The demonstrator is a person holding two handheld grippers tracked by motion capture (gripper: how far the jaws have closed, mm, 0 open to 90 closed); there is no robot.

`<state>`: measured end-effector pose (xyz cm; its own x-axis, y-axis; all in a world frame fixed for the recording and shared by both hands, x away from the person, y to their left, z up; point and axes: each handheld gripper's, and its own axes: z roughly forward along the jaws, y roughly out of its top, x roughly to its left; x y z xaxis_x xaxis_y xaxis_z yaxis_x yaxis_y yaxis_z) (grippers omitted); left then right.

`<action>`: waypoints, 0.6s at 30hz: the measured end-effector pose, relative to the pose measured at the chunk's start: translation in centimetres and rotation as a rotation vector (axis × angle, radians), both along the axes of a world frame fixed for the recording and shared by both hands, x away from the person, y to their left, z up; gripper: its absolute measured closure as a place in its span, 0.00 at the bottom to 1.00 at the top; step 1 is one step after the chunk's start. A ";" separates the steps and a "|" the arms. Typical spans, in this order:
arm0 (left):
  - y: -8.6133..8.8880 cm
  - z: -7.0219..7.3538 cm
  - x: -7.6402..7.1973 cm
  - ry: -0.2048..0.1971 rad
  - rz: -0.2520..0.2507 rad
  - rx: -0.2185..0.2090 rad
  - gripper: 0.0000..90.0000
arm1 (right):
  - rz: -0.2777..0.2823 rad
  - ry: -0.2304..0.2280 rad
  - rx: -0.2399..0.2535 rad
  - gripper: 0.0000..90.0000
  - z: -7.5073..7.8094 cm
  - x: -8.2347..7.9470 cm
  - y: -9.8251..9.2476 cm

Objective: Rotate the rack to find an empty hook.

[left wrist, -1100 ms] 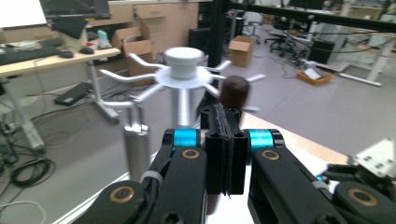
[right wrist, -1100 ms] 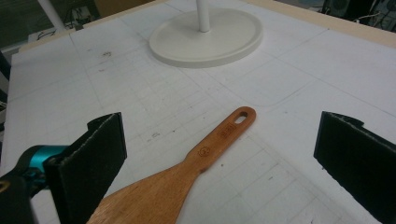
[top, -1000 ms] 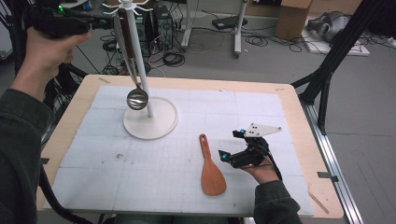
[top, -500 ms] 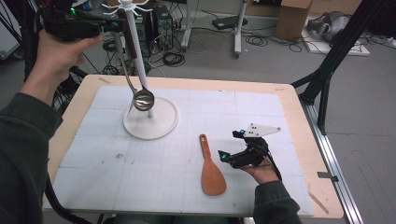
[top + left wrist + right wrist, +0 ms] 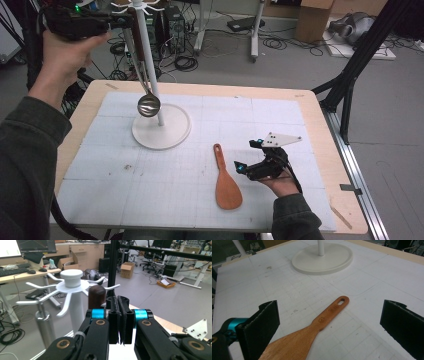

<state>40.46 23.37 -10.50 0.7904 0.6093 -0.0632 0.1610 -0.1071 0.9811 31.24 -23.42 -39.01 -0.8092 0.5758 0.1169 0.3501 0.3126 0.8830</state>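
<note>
The left gripper (image 5: 122,20), clamped on the dark handle of the steel ladle (image 5: 148,105), holds it up by the white hook stand (image 5: 161,131) at far left – not yet hung – while the right gripper (image 5: 250,167), jaws apart, waits beside the wooden spatula (image 5: 226,184) lying near on the counter (image 5: 310,102).

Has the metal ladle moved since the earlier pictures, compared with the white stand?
Yes. The ladle, hanging from the left gripper, has shifted right and up: its bowl was left of the white stand pole, and now it sits against the pole.

High view is looking down over my table; my gripper views are sitting close, all sharing the white stand (image 5: 161,131).
</note>
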 end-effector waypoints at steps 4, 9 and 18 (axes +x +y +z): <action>0.3 0.1 -0.1 0.000 0.001 0.002 0.97 | 0.003 0.002 0.001 0.02 0.0 0.0 0.1; 0.2 0.1 -0.5 -0.004 -0.002 0.014 0.97 | 0.003 0.002 -0.002 0.02 0.0 0.0 0.1; -0.6 0.3 -1.1 -0.010 -0.014 0.024 0.97 | 0.005 -0.002 -0.004 0.02 0.0 -0.1 0.1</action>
